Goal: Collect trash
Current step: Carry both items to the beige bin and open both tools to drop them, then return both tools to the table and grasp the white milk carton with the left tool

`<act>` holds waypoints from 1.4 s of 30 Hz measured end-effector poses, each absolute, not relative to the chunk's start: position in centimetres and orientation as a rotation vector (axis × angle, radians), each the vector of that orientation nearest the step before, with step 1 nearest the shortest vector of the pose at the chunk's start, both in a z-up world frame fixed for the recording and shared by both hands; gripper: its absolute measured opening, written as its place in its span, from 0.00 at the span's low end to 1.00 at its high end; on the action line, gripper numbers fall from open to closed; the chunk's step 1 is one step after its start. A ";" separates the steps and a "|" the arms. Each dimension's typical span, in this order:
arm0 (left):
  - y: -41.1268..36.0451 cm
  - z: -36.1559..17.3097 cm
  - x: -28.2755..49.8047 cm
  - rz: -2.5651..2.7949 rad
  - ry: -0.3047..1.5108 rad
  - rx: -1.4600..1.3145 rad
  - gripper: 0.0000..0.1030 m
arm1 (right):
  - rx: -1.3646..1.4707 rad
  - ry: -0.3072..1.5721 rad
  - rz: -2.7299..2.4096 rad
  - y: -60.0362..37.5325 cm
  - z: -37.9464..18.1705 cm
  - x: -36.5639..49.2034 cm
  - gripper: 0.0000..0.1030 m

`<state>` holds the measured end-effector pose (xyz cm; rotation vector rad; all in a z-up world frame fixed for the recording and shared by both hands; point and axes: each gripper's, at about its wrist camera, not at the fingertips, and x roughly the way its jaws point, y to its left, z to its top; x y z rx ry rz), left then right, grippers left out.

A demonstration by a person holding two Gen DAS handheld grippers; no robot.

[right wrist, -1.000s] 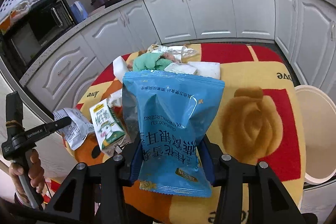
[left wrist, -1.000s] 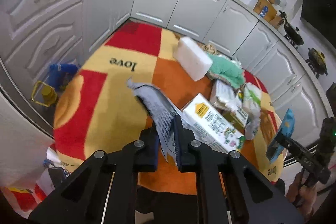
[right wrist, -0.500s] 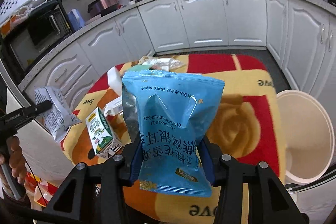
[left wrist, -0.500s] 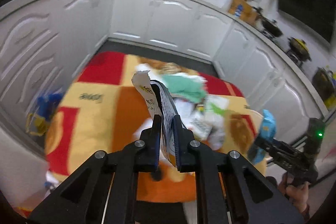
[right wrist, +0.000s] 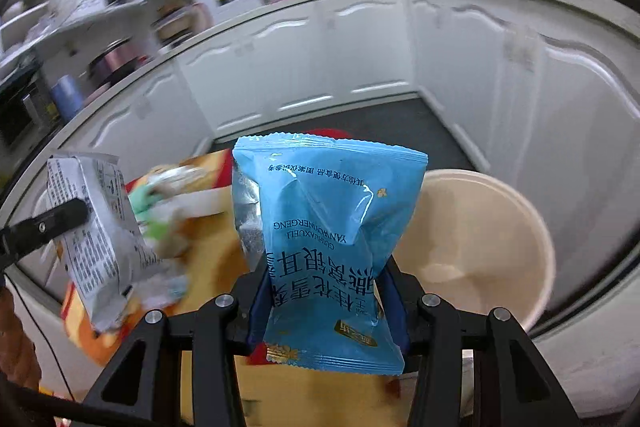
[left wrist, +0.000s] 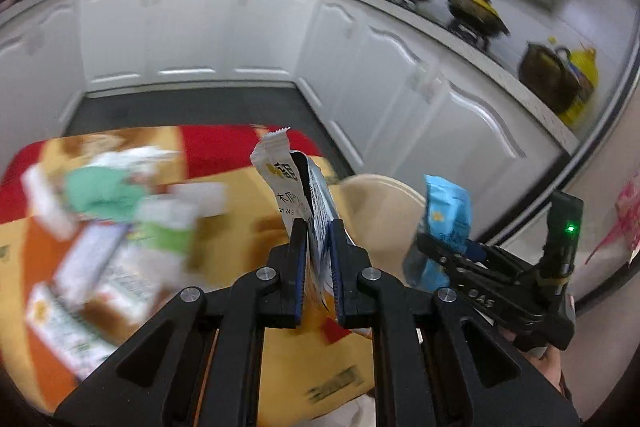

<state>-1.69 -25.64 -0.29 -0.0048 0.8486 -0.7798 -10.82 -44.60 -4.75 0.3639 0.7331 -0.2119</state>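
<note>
My left gripper point(left wrist: 319, 239) is shut on a white and grey printed wrapper point(left wrist: 298, 195), held upright in the air above the table; the wrapper also shows in the right wrist view point(right wrist: 100, 227). My right gripper point(right wrist: 324, 291) is shut on a blue snack bag point(right wrist: 328, 239), which also shows in the left wrist view point(left wrist: 444, 223). A cream round bin point(right wrist: 480, 247) stands just right of the table, behind and right of the blue bag; it shows beyond my left gripper too point(left wrist: 384, 211).
The table has a red, orange and yellow cloth point(left wrist: 224, 147). Blurred trash lies on its left part: a green crumpled piece point(left wrist: 104, 195), white cartons point(left wrist: 92, 275) and packets. White kitchen cabinets point(right wrist: 360, 59) curve around behind.
Both grippers have swung right, away from the trash pile and closer to the bin. My left gripper lifted the wrapper off the table. The bin looms much larger in the right wrist view.
</note>
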 end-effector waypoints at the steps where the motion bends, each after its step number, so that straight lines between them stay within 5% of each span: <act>1: -26.9 -0.6 -1.7 -0.793 0.855 0.002 0.08 | 0.365 0.739 -0.231 -45.4 -5.0 -10.8 0.45; 9: -36.8 -4.4 -0.4 -0.816 0.917 0.078 0.08 | 0.399 0.807 -0.361 -52.0 -8.5 -10.8 0.47; 12: -38.7 -5.9 -0.2 -0.828 0.935 0.105 0.10 | 0.419 0.834 -0.392 -53.4 -9.9 -10.6 0.59; 14: -39.5 -6.6 -0.3 -0.825 0.941 0.139 0.17 | 0.430 0.843 -0.403 -54.1 -10.5 -10.6 0.68; 17: -40.0 -7.7 -0.5 -0.823 0.943 0.170 0.44 | 0.460 0.845 -0.414 -54.9 -11.0 -11.3 0.69; 42: -29.9 -4.6 -2.5 -0.581 0.825 0.142 0.45 | 0.382 0.781 -0.309 -47.4 -6.7 -12.6 0.73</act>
